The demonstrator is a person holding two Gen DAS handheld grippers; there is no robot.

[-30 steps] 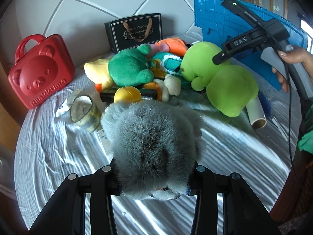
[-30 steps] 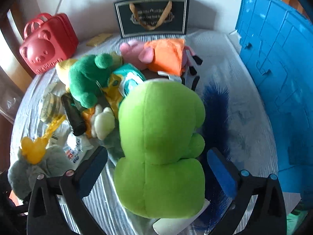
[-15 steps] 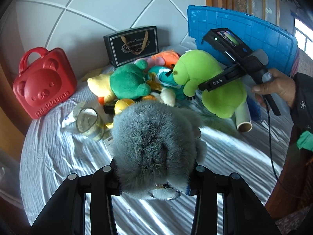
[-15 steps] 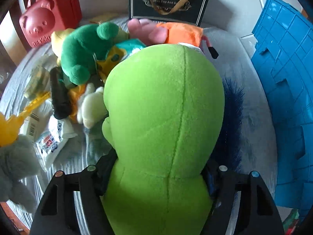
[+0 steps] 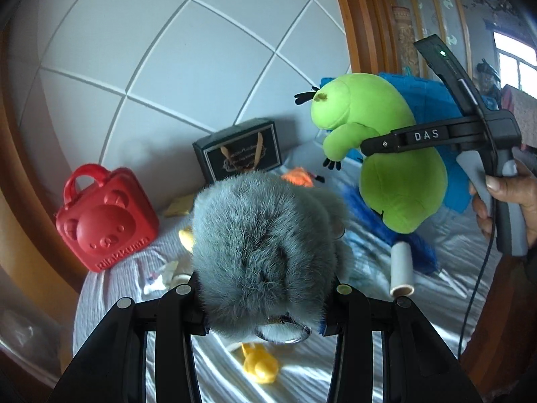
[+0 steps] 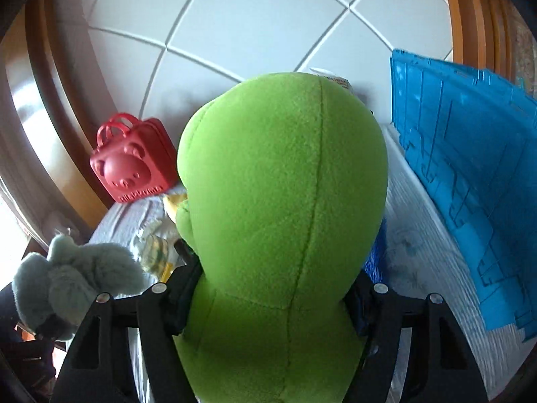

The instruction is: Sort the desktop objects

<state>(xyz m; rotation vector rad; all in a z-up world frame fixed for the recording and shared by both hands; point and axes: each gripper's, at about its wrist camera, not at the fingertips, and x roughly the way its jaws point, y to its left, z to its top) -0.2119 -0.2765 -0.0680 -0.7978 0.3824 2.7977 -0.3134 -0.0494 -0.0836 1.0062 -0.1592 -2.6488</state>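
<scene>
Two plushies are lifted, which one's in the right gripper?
The lime-green plush, pinched at its waist by the right gripper. The grey furry plush sits in the left gripper.

Each of the 2 fisheye views looked forward and downward along its own tongs, very near a plush that filled the foreground. Both faced the panelled wall and shared the red bear case [image 5: 107, 218] [image 6: 134, 163] and blue crate [image 5: 433, 100] [image 6: 470, 174].

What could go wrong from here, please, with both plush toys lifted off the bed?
The green plush bulges past the right gripper, pinched only at its waist, so it might slip. The grey plush fills the left gripper's view, hiding the pile below, so placing either toy could be imprecise.
</scene>
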